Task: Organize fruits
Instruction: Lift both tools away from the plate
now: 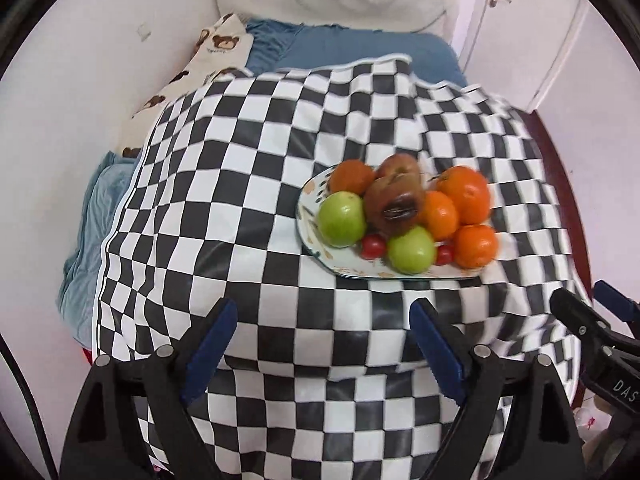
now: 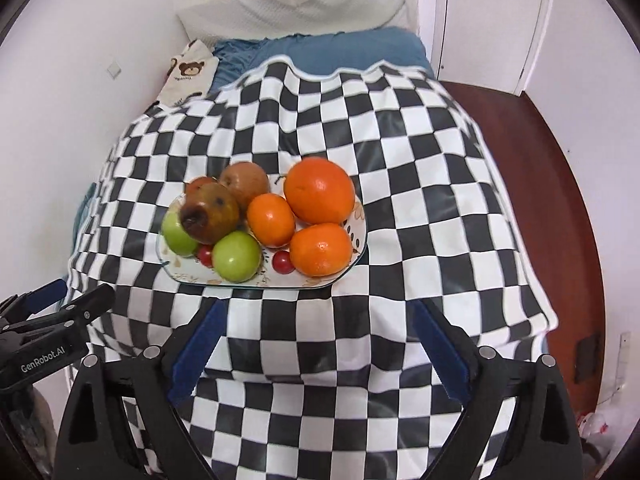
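A patterned white plate [image 2: 192, 276] rests on the checkered cloth and holds the fruit. On it are a large orange [image 2: 319, 190], two smaller oranges [image 2: 321, 249], two green apples [image 2: 236, 256], brown bruised fruits [image 2: 210, 212] and small red tomatoes [image 2: 283, 262]. In the left wrist view the same plate [image 1: 348, 270] lies to the right of centre. My left gripper [image 1: 323, 308] is open above the cloth, short of the plate, with nothing between its fingers. My right gripper [image 2: 319, 308] is open too, just before the plate's near rim, and empty.
The black-and-white checkered cloth [image 2: 420, 200] covers a bed with a blue sheet [image 2: 340, 52], a white pillow [image 2: 312, 4] and a bear-print cloth [image 2: 188, 72]. A white wall runs along the left. Dark wooden floor [image 2: 560, 160] and a white door [image 2: 492, 20] lie to the right.
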The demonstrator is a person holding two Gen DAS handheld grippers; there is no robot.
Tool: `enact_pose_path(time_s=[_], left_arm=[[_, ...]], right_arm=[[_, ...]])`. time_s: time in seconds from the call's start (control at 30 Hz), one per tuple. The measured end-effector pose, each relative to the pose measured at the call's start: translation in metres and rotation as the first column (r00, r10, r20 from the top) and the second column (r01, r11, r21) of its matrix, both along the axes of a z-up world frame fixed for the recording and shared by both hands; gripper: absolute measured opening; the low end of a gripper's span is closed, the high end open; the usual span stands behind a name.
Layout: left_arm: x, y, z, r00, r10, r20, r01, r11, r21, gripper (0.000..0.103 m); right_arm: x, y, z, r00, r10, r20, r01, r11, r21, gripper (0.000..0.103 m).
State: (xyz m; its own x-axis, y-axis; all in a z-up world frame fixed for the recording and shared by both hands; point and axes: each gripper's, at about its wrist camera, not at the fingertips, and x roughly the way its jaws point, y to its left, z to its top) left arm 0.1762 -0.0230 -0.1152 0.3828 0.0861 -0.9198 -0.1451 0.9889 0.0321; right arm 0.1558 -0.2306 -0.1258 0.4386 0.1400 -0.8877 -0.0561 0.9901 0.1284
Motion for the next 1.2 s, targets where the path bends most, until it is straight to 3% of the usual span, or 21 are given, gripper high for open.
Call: enact_pose_path(time_s=[0.4, 0.7, 0.9, 1.2], left_arm=[[-0.069, -0.022, 0.097, 0.984, -0.058, 0.169, 0.06, 0.998, -0.007, 0.088], [-0.104, -0.025, 0.136, 0.973, -0.063, 0.221, 0.069, 0.997, -0.017, 0.088], [-0.118, -0.028, 0.148, 0.968, -0.067, 0.242, 0.074, 0.997, -0.02, 0.088], [-0.125, -0.029, 0.155, 0.964, -0.068, 0.257, 0.073, 0.997, -0.01, 0.088]], right_arm=[[-0.095, -0.008, 0.111, 0.988, -0.014, 0.154, 0.013, 1.0, 0.007, 0.1], [-0.144, -0.01, 0.172, 0.971, -0.02, 0.237, 0.018, 1.0, 0.013, 0.1], [-0.161, -0.005, 0.192, 0.964, -0.005, 0.266, 0.003, 1.0, 0.007, 0.1], [-0.169, -0.004, 0.192, 0.965, -0.005, 0.263, 0.007, 1.0, -0.004, 0.101]])
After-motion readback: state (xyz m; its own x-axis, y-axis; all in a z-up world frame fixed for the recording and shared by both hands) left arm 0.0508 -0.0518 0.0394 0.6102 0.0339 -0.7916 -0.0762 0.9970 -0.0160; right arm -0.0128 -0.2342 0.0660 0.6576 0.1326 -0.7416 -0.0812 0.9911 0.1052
